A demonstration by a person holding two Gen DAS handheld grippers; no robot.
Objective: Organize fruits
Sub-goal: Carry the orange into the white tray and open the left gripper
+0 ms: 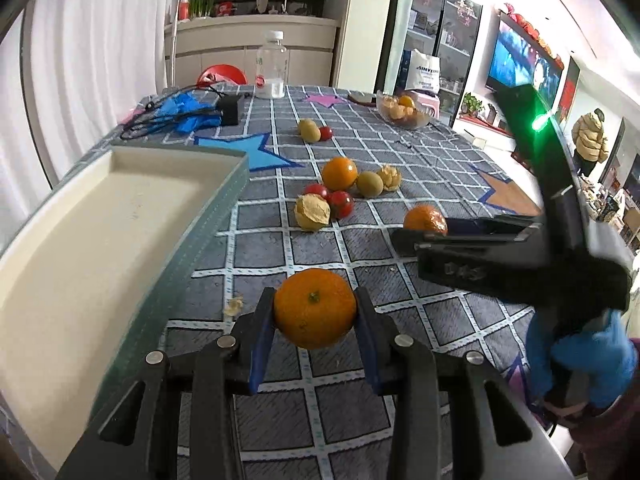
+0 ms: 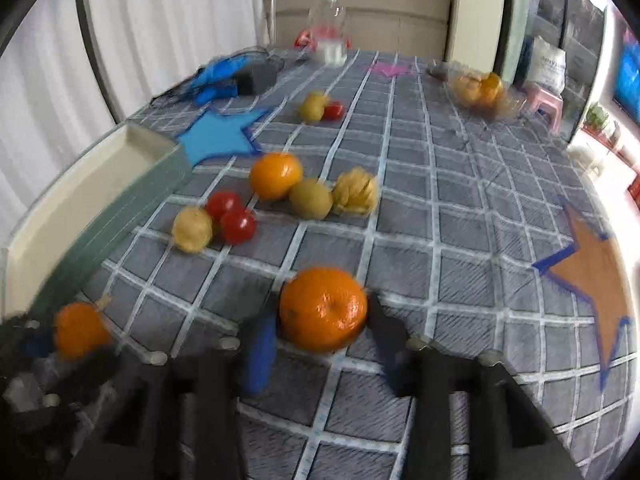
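My left gripper (image 1: 314, 294) is shut on a mandarin (image 1: 315, 314), its blue pads pressed on both sides just above the checked tablecloth. A cream tray (image 1: 224, 208) with nothing in it lies close on its left. In the blurred right wrist view my right gripper (image 2: 323, 300) has a second mandarin (image 2: 323, 312) between its fingers, and both pads appear to touch it. From the left wrist view that gripper (image 1: 404, 238) reaches in from the right, with its mandarin (image 1: 425, 218) at the fingertips. The left gripper's mandarin (image 2: 80, 330) shows at the lower left.
Mid-table lies a cluster: an orange (image 1: 339, 173), a green-brown fruit (image 1: 370, 184), two husked physalis (image 1: 312, 212), two cherry tomatoes (image 1: 340, 203). Farther back are another fruit pair (image 1: 310, 130), a glass bowl (image 1: 424, 120) of fruit, a bottle (image 1: 272, 66) and a black box (image 1: 230, 108).
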